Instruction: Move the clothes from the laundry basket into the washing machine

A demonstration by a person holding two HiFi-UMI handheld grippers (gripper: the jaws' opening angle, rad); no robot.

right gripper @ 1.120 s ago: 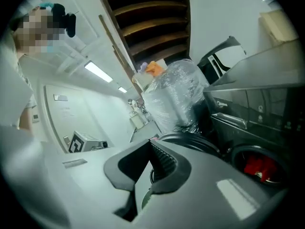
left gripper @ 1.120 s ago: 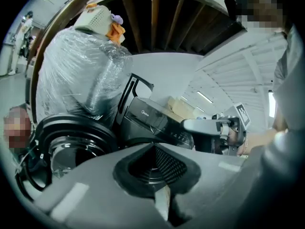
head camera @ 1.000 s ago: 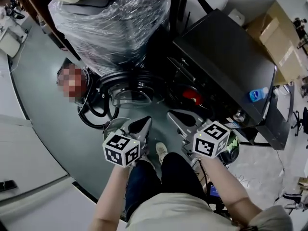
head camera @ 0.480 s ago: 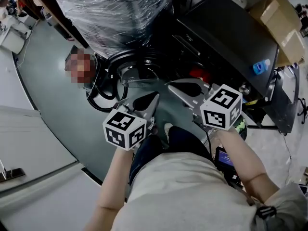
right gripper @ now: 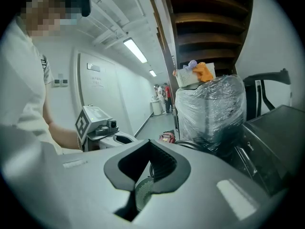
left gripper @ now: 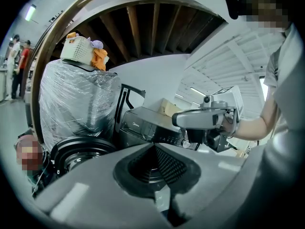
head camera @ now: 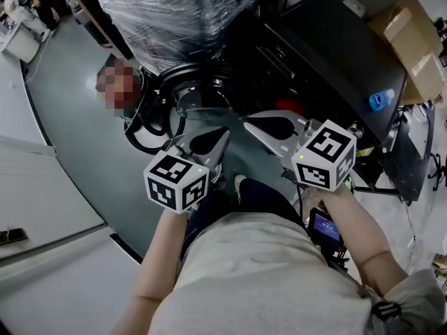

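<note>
A white laundry basket (left gripper: 80,49) with orange clothes (left gripper: 100,58) stands high on a plastic-wrapped block (head camera: 181,19); the right gripper view also shows the basket (right gripper: 189,77). The black washing machine (head camera: 335,68) is to the right of the block. Its round door (head camera: 199,103) hangs open, and something red (head camera: 286,107) shows in the opening. My left gripper (head camera: 219,135) and right gripper (head camera: 247,123) are held side by side in front of the door, both shut with nothing between the jaws. They are far below the basket.
Cardboard boxes (head camera: 412,40) and a blue bottle (head camera: 379,100) sit beyond the machine. Black hoses (head camera: 143,135) lie on the grey floor left of the door. My legs and a shoe (head camera: 239,183) are just below the grippers. People (left gripper: 16,56) stand far down the corridor.
Both grippers have moved up and forward toward the open washer door. My view has shifted closer to the machine. The jaws stayed shut.
</note>
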